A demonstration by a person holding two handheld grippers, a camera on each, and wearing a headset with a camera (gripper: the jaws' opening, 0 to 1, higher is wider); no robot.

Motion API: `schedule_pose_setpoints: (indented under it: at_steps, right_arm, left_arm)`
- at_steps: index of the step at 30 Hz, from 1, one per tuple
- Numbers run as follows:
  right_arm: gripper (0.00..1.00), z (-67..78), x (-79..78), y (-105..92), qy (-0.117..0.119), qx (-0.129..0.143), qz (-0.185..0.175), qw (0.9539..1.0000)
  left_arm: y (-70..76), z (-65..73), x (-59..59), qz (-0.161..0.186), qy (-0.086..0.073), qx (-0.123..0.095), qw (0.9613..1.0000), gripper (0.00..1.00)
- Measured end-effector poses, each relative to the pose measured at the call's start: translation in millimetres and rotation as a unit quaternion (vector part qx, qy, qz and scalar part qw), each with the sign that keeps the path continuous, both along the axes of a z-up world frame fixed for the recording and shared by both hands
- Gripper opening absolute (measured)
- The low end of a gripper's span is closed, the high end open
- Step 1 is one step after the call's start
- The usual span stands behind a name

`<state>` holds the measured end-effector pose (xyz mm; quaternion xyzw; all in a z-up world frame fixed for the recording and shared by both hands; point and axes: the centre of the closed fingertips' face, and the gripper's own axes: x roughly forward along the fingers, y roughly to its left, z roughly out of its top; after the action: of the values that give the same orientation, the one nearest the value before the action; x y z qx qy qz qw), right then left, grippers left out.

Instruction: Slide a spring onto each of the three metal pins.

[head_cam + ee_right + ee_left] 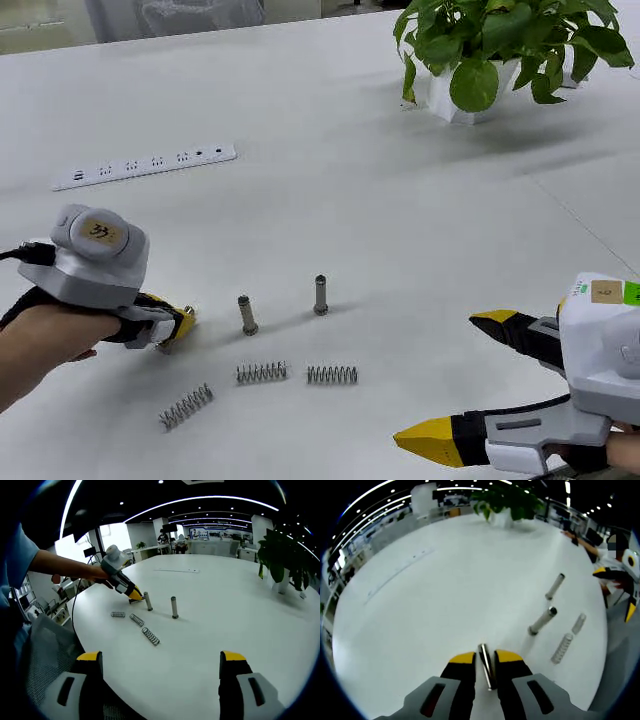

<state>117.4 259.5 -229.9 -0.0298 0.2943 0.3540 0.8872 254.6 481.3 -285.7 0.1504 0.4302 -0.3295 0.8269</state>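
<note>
White table [400, 230]: pins [320, 295], springs [331, 374], power strip [145, 166], plant [500, 40]

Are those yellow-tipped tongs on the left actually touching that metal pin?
Touching. The left gripper view shows the metal pin pinched inside the left tongs, whose jaws press its lower end from both sides with no gap.

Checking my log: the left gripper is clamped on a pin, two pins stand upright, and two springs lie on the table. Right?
No: three springs lie on the table, not two, as the head view shows. The left gripper is clamped on a pin, and two pins stand upright.
</note>
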Motion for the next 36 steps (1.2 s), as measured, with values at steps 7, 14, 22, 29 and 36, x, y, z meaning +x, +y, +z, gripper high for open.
schedule_pose_setpoints:
  at_steps: [7,14,22,29,36]
  right_arm:
    - [0.98,0.6,0.5,-1.0,-0.002,0.001,-0.002,1.0000]
    - [0.98,0.1,0.0,-0.9,-0.003,0.000,-0.001,1.0000]
    - [0.98,-0.2,-1.0,1.1,-0.005,-0.005,0.003,1.0000]
    - [0.98,-1.9,-2.2,2.4,-0.002,-0.006,0.007,1.0000]
    - [0.98,-4.9,-4.6,4.8,-0.002,-0.018,0.017,0.9997]
  left_arm:
    - [-0.7,-4.7,3.4,0.001,0.007,0.015,0.9999,0.10]
    - [0.3,-5.6,3.4,0.006,0.009,0.027,0.9996,0.09]
    - [3.1,-6.2,4.0,0.026,0.010,0.036,0.9990,0.08]
    - [5.0,-6.0,3.9,0.040,0.008,0.021,0.9989,0.08]
    - [9.6,0.9,0.5,0.039,0.005,0.010,0.9992,0.08]
